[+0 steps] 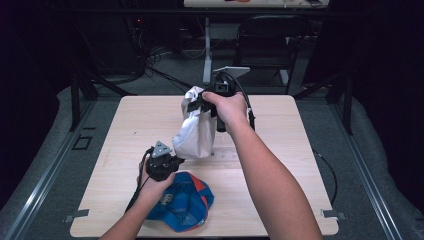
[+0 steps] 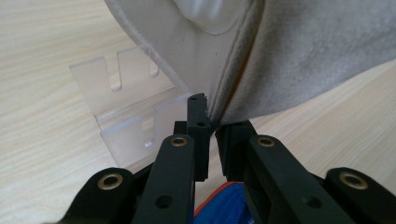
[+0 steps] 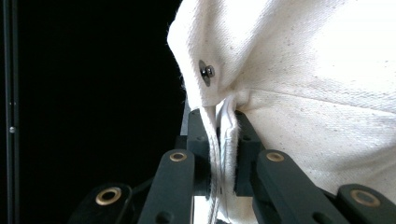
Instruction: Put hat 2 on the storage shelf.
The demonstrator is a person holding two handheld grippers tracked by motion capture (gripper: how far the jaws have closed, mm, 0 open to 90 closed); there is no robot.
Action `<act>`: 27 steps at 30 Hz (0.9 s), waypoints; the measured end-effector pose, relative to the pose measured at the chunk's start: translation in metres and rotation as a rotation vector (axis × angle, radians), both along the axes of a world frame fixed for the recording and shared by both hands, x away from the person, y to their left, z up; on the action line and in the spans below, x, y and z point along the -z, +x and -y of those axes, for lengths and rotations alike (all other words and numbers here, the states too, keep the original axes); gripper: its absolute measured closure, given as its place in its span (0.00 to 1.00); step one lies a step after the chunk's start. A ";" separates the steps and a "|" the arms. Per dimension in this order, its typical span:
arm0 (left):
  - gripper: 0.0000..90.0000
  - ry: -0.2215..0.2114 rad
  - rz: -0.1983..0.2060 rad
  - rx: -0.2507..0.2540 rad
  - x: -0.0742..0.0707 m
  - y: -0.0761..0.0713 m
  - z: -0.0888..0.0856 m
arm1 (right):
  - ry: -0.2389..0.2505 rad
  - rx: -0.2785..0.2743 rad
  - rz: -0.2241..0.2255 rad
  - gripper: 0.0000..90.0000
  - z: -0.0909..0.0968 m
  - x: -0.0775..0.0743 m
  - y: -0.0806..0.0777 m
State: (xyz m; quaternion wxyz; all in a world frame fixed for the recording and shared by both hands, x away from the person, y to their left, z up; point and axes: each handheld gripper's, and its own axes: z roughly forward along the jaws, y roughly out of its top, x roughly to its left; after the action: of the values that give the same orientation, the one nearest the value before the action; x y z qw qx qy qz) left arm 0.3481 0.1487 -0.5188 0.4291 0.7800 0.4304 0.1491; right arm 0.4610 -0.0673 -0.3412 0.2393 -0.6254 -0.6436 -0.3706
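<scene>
Near the front edge of the bench (image 1: 280, 210) we have a blue and orange cap (image 1: 186, 205) lying flat, partly under our left hand. Just above it the left gripper (image 1: 167, 162) has its jaws closed on the lower hem of a white cloth bag (image 1: 195, 135), pinching the fabric edge where it meets the bench top; a clear plastic stand (image 2: 126, 116) sits just beside that hem. Toward the middle of the bench the bag hangs lifted, its bottom near the surface. At its top, closer to the far edge, the right gripper (image 1: 206, 102) is clamped on the gathered rim beside a small metal snap (image 3: 206, 72). We judge both holds are made and the bag is raised; opening it and getting the cap inside appears left to do.
</scene>
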 end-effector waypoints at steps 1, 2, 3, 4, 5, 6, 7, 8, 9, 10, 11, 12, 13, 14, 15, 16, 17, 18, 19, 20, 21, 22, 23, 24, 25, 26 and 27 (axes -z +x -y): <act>0.94 -0.010 0.000 0.001 0.001 0.001 0.000 | -0.007 0.000 -0.003 0.90 -0.001 0.002 0.000; 0.94 -0.014 -0.004 -0.001 0.003 0.001 -0.001 | -0.006 -0.003 -0.002 0.90 -0.001 0.003 0.000; 0.94 -0.015 -0.008 -0.006 0.003 0.002 -0.001 | -0.007 -0.006 -0.008 0.90 -0.002 0.005 0.000; 0.94 -0.013 -0.020 -0.004 0.004 0.002 -0.002 | -0.009 -0.003 -0.010 0.90 -0.003 0.006 0.000; 0.94 -0.007 -0.037 0.003 0.004 0.003 -0.003 | -0.019 -0.004 -0.016 0.90 -0.003 0.009 0.000; 0.94 -0.006 -0.039 -0.008 0.007 0.004 -0.003 | -0.026 -0.009 -0.010 0.90 -0.003 0.011 0.001; 0.94 0.003 -0.051 -0.002 0.009 0.005 -0.003 | -0.034 -0.008 -0.019 0.90 -0.003 0.012 0.001; 0.94 0.017 -0.054 -0.008 0.013 0.005 -0.001 | -0.038 -0.002 -0.023 0.90 -0.004 0.015 0.001; 0.94 0.025 -0.068 0.004 0.014 0.005 -0.002 | -0.050 -0.002 -0.025 0.90 -0.004 0.017 0.001; 0.94 0.008 -0.057 -0.016 0.016 0.005 0.000 | -0.053 -0.003 -0.025 0.90 -0.004 0.019 0.001; 0.94 0.009 -0.056 -0.017 0.016 0.005 -0.001 | -0.049 -0.009 -0.030 0.90 -0.003 0.022 0.002; 0.94 0.025 -0.060 -0.010 0.014 0.004 -0.001 | -0.047 -0.004 -0.029 0.90 -0.003 0.023 0.002; 0.94 0.028 -0.052 -0.016 0.015 0.004 0.000 | -0.043 -0.007 -0.029 0.90 -0.002 0.024 0.002; 0.94 0.039 -0.044 -0.014 0.015 0.002 0.001 | -0.042 0.003 -0.029 0.90 -0.002 0.024 0.002; 0.93 0.041 -0.038 -0.013 0.015 0.002 0.002 | -0.042 0.001 -0.027 0.90 -0.002 0.024 0.002; 0.92 0.043 -0.030 -0.016 0.014 0.001 0.002 | -0.041 0.006 -0.026 0.90 -0.001 0.024 0.002; 0.91 0.039 -0.022 -0.023 0.015 0.000 0.003 | -0.038 0.006 -0.023 0.90 0.000 0.023 0.001; 0.91 0.038 -0.027 -0.021 0.014 -0.001 0.002 | -0.040 0.004 -0.021 0.89 0.000 0.023 0.001; 0.89 0.027 -0.028 -0.023 0.013 -0.002 0.001 | -0.040 -0.010 -0.015 0.88 0.003 0.022 0.001; 0.86 0.017 -0.022 -0.025 0.012 -0.005 0.000 | -0.027 0.013 -0.003 0.84 0.003 0.022 0.000; 0.84 0.012 -0.011 -0.024 0.011 -0.007 -0.002 | -0.022 0.011 0.003 0.82 0.005 0.021 -0.001; 0.82 0.010 -0.003 -0.026 0.009 -0.011 -0.004 | -0.018 0.011 0.009 0.81 0.006 0.019 -0.002; 0.80 0.011 -0.006 -0.022 0.007 -0.013 -0.006 | -0.019 0.002 0.016 0.80 0.009 0.018 -0.002; 0.79 0.003 0.004 -0.024 0.006 -0.017 -0.009 | -0.018 0.006 0.020 0.79 0.011 0.018 -0.003; 0.77 0.001 0.000 -0.022 0.004 -0.019 -0.012 | -0.017 0.009 0.025 0.77 0.013 0.016 -0.005; 0.76 -0.007 0.010 -0.029 0.003 -0.023 -0.016 | -0.018 0.003 0.030 0.76 0.015 0.015 -0.007; 0.76 -0.012 0.012 -0.036 0.003 -0.025 -0.020 | -0.016 -0.001 0.038 0.76 0.018 0.014 -0.009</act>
State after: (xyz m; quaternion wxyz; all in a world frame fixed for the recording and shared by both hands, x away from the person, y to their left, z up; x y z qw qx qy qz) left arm 0.3229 0.1682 -0.5215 0.4336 0.7687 0.4425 0.1588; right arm 0.4521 -0.0851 -0.3549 0.2222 -0.6197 -0.6514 -0.3773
